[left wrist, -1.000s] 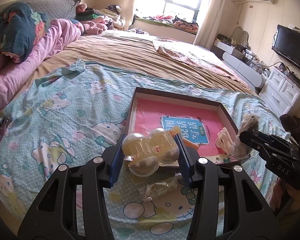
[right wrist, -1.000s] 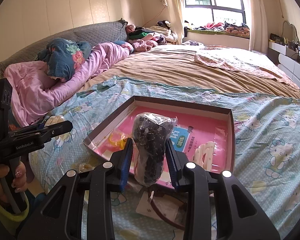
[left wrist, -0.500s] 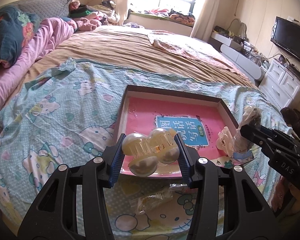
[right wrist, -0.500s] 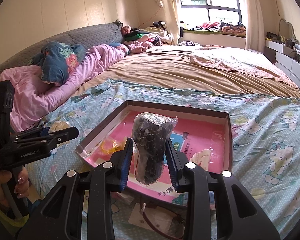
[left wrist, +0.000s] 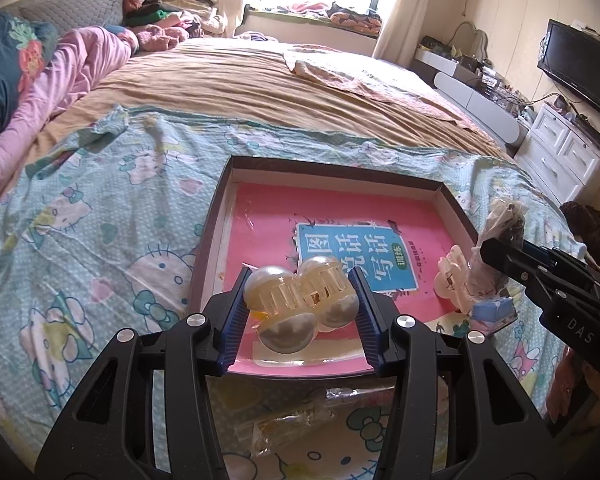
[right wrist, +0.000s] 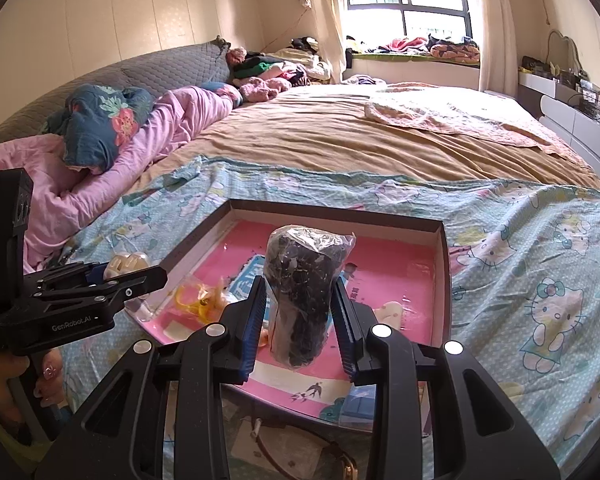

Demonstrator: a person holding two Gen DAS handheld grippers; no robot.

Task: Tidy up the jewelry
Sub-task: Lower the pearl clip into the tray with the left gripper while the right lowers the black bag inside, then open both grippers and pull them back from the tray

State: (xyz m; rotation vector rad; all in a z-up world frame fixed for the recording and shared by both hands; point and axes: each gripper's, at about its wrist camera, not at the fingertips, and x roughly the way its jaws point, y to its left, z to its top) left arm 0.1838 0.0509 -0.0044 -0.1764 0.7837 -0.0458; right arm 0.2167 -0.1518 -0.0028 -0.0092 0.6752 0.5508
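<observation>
A pearl hair claw (left wrist: 300, 304), pale yellow with round pearly knobs, is pinched between the blue pads of the left gripper (left wrist: 300, 312) and is held above the near edge of a shallow dark-rimmed box (left wrist: 332, 168). A clear bag of dark jewelry (right wrist: 302, 296) is clamped upright by the right gripper (right wrist: 300, 320) over the same box. The box floor is covered by a pink sheet with a blue label (left wrist: 352, 260); a cream hair claw (left wrist: 454, 280) and a yellow item (right wrist: 192, 300) are laid on it. The box is set on a cartoon-cat bedspread (left wrist: 100, 220), with a small plastic packet (left wrist: 300, 420) lying just before it.
</observation>
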